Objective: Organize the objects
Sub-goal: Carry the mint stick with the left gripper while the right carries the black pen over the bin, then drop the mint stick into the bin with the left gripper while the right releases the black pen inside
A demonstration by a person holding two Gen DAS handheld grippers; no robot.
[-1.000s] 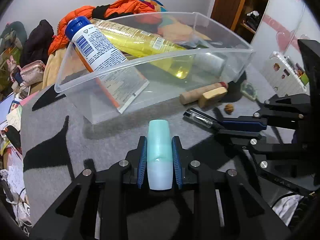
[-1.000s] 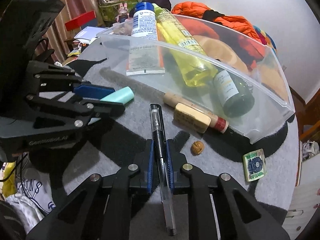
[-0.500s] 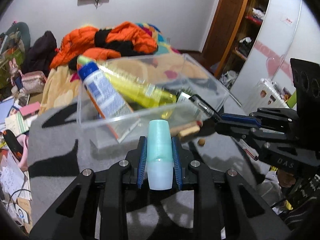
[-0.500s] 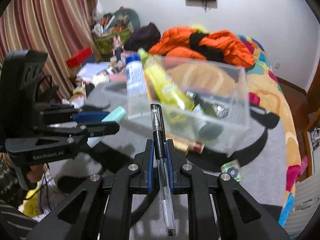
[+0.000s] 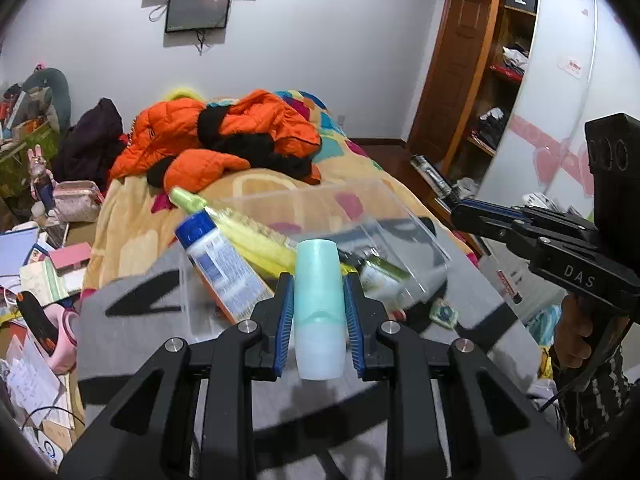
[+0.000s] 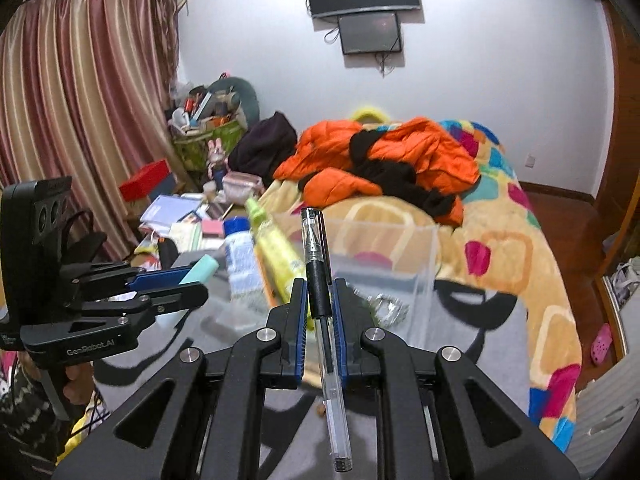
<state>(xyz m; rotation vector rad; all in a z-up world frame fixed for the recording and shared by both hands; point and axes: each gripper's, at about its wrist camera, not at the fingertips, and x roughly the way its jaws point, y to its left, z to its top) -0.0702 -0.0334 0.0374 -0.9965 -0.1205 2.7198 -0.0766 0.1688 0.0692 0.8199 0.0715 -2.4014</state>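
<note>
My left gripper [image 5: 319, 300] is shut on a pale teal tube [image 5: 319, 304] and holds it above the grey table. My right gripper [image 6: 319, 304] is shut on a black pen [image 6: 320, 292] and is also raised. Ahead of both stands a clear plastic bin [image 5: 360, 216], also in the right wrist view [image 6: 400, 256]. It holds a blue-capped white tube [image 5: 220, 256], a yellow bottle [image 5: 256, 236] and a green-labelled bottle [image 5: 380, 276]. Each gripper shows in the other's view: the right one [image 5: 472, 214], the left one [image 6: 196, 284].
The grey table with black markings [image 5: 132, 332] carries a small green packet [image 5: 442, 314] beside the bin. Behind it is a bed with an orange jacket [image 5: 224, 136]. Papers and clutter [image 5: 36, 272] lie to the left. A wardrobe [image 5: 552, 80] stands on the right.
Both grippers have risen and pulled back from the table with the tube and pen in them. The bin now looks smaller and lower in both views.
</note>
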